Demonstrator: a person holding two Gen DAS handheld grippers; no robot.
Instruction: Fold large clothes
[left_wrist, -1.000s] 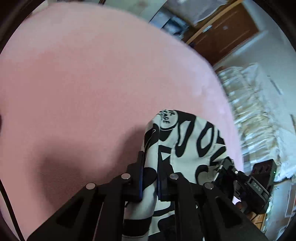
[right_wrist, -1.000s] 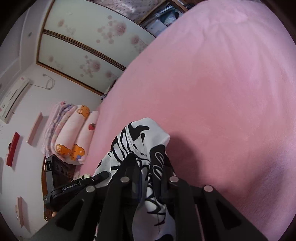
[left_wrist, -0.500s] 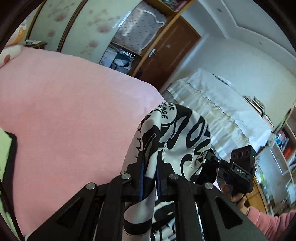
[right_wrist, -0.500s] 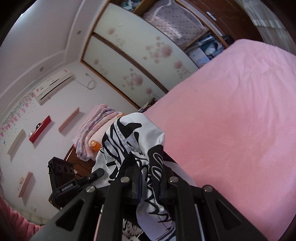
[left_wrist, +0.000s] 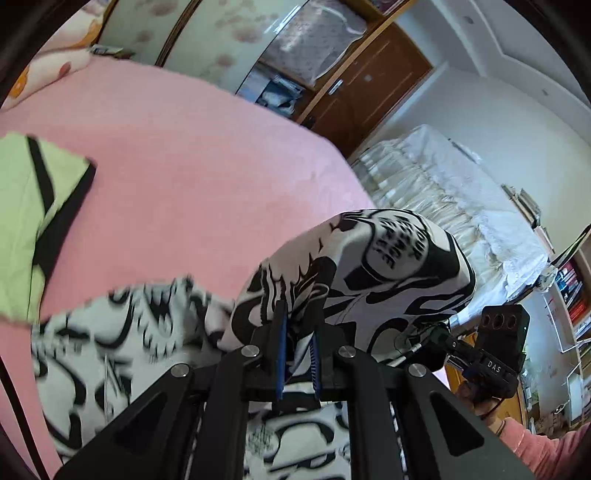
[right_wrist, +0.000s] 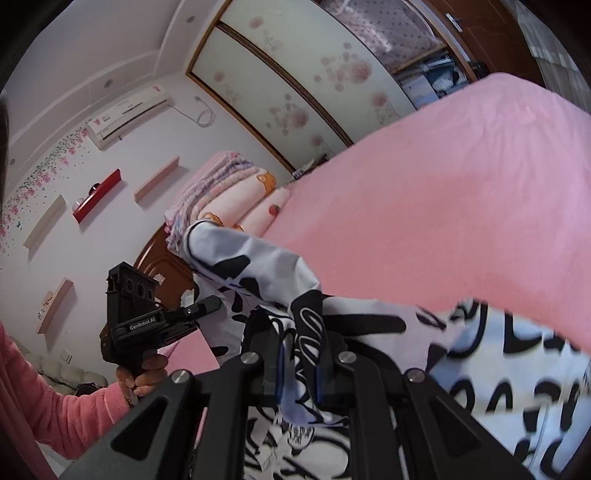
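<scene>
A white garment with bold black lettering (left_wrist: 388, 269) is bunched over my left gripper (left_wrist: 297, 354), which is shut on a fold of it above the pink bed (left_wrist: 192, 177). More of the cloth trails down to the lower left (left_wrist: 110, 354). In the right wrist view the same garment (right_wrist: 258, 273) is pinched in my shut right gripper (right_wrist: 299, 369), and its lettered body (right_wrist: 517, 373) spreads to the lower right over the pink bed (right_wrist: 443, 206). Each view shows the other gripper, held by a hand in a pink sleeve, at its side (left_wrist: 495, 354) (right_wrist: 147, 321).
A lime-green garment with black trim (left_wrist: 33, 206) lies on the bed at the left. Folded blankets and pillows (right_wrist: 236, 195) are stacked at the headboard. A white lace-covered piece of furniture (left_wrist: 454, 206) stands past the bed's far edge, with wardrobe doors (right_wrist: 295, 85) behind.
Both grippers have risen and swung back with the garment, lifting it off the bed. The views now take in the room, the green garment and more of the trailing cloth.
</scene>
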